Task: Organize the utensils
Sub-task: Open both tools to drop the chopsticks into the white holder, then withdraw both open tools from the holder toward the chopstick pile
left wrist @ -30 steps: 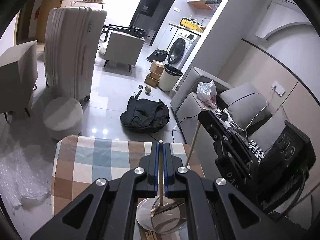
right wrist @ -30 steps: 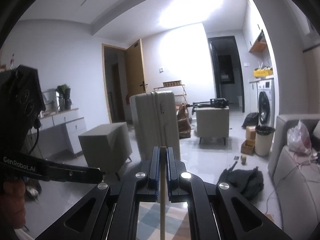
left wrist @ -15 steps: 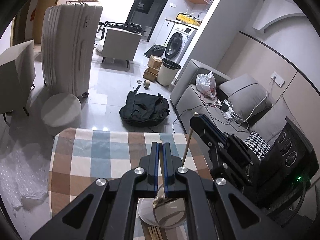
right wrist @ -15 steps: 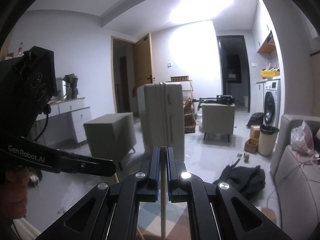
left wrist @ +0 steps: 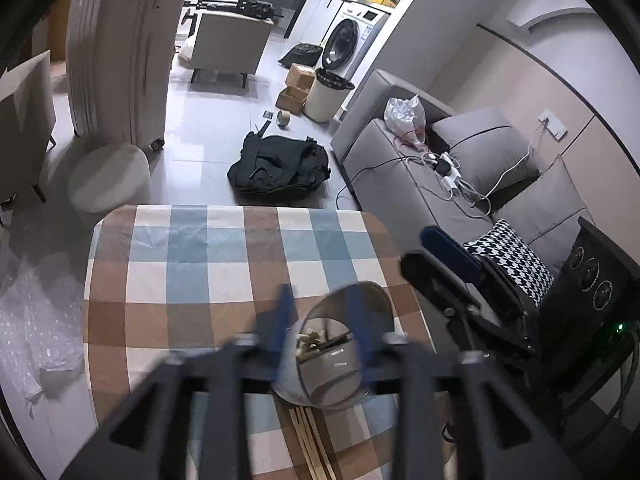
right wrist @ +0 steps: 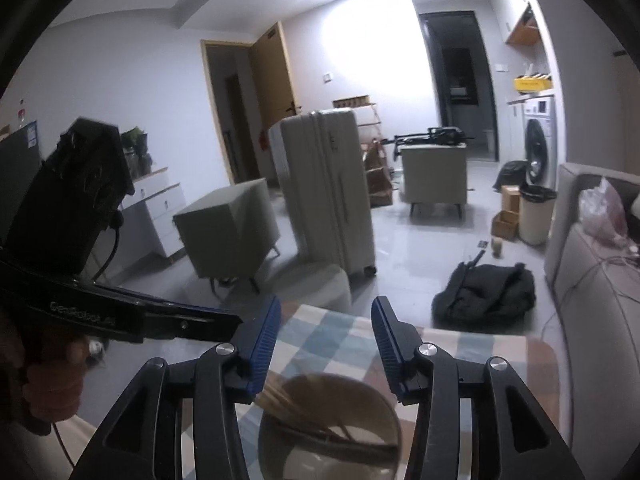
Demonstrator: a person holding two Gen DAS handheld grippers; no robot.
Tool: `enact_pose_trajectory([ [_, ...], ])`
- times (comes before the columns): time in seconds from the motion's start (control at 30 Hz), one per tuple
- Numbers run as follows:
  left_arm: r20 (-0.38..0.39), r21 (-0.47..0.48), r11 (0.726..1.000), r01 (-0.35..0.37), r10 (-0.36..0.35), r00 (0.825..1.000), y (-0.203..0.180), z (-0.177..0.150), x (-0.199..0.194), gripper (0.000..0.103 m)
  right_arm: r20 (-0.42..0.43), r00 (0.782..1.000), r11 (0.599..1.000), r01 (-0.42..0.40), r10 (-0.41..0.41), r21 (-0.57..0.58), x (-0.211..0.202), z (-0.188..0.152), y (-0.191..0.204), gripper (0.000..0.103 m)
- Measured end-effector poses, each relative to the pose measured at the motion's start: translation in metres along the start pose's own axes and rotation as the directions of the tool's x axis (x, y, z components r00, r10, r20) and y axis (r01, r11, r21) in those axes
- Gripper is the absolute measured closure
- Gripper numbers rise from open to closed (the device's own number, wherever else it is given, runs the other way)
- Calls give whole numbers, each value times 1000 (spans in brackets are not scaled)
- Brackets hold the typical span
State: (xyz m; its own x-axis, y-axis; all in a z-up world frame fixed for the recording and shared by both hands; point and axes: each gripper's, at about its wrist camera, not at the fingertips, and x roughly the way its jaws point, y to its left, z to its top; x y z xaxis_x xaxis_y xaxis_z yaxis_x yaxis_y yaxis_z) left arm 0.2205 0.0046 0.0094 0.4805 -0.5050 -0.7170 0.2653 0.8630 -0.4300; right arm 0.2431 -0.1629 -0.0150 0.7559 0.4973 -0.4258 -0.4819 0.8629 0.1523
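You are holding the left gripper (left wrist: 320, 320) tilted down over the checked worktop (left wrist: 188, 276), its blue fingers (left wrist: 282, 320) spread wide apart and gripping nothing; they are blurred in the left wrist view. Between and just below those fingers, the metal cup (left wrist: 332, 356) is sitting on the worktop, its open mouth tipped toward the camera. Wooden chopsticks (left wrist: 316, 340) are lying inside the cup, ends crossing against its inner wall. More wooden sticks (left wrist: 312, 440) are lying flat on the cloth below the cup, nearer the camera than the fingers.

You are holding the right gripper (right wrist: 326, 336) more level, pointing out across the room, with its fingers (right wrist: 264, 340) also spread wide and empty. In the right wrist view the cup (right wrist: 330, 428) is sitting below and between these fingers, with the chopsticks (right wrist: 316, 420) leaning across its inside. The left gripper's body is showing to the left of the right fingers, held in your hand (right wrist: 44, 384).
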Motion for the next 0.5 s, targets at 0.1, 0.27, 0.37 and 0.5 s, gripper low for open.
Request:
enact_pose_trajectory([
  [0.1, 40, -24, 999, -28, 29, 999, 3, -6, -13, 58, -11, 999, 999, 32, -32, 27, -15, -2, -3, 54],
  [0.27, 86, -47, 986, -158, 161, 983, 4, -20, -33, 51, 1, 997, 996, 72, -72, 60, -44, -5, -3, 37],
  [0.37, 109, -46, 979, -200, 204, 973, 0, -28, -44, 46, 12, 996, 994, 82, -83, 74, -60, -6, 1, 33],
  [0.5, 154, -35, 967, -253, 255, 955, -9, -35, -61, 36, 30, 995, 990, 89, -92, 106, -81, -10, 9, 27],
])
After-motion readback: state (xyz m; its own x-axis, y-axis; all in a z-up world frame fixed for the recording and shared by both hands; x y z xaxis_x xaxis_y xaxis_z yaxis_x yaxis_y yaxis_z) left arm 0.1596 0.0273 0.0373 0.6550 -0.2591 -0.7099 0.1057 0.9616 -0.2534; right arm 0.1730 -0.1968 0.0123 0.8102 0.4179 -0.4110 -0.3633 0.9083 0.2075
